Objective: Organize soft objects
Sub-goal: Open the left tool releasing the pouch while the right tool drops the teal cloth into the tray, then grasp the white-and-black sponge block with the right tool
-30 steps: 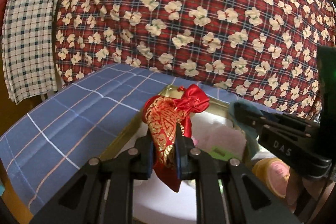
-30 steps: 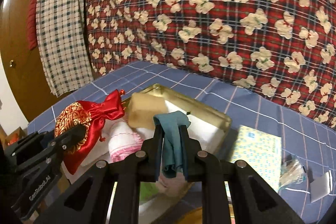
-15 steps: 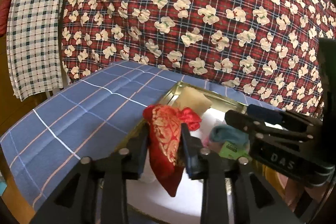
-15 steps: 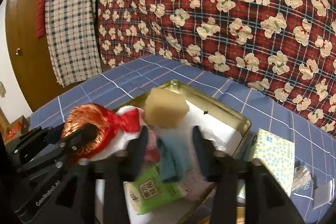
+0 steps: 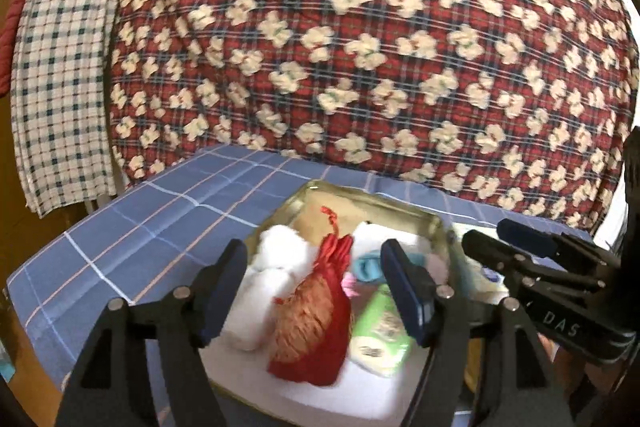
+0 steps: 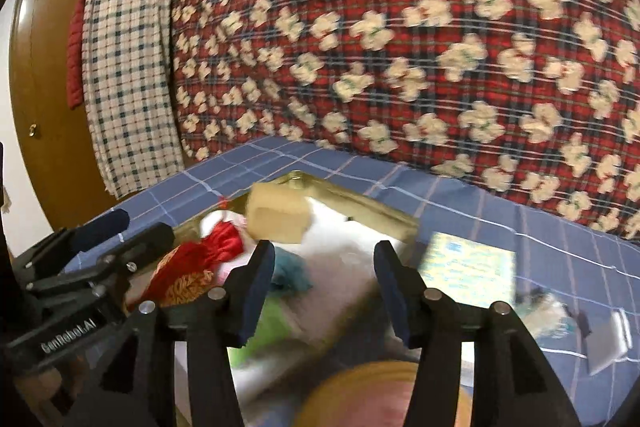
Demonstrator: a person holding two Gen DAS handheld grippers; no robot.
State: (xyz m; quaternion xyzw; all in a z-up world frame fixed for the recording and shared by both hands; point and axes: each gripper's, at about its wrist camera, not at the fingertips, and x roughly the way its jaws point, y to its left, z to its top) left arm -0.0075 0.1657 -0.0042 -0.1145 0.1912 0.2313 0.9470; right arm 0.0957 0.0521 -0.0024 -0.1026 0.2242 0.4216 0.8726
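A gold tin point(image 5: 384, 201) on the blue checked cloth holds soft items. A red and gold pouch point(image 5: 316, 323) lies in it between the fingers of my left gripper point(image 5: 313, 259). Those jaws are opening and the pads stand clear of the pouch. Beside the pouch are a white fluffy item point(image 5: 276, 255), a teal cloth point(image 5: 366, 267) and a green packet point(image 5: 380, 339). My right gripper point(image 6: 325, 255) hovers over the tin point(image 6: 360, 207), its jaws opening with nothing pressed between them. The teal cloth point(image 6: 290, 271) lies by its left finger, near a tan sponge point(image 6: 278, 217).
A red plaid quilt point(image 5: 360, 47) rises behind the table, with a checked cloth point(image 5: 60, 87) hanging at the left. Right of the tin lie a pale patterned packet point(image 6: 468, 267) and a clear wrapper point(image 6: 552, 307). A round yellowish lid point(image 6: 384, 387) sits close below my right gripper.
Both grippers went from shut to open. The red pouch dropped from the left one into the tin, and the teal cloth from the right one. Both grippers drew back a little.
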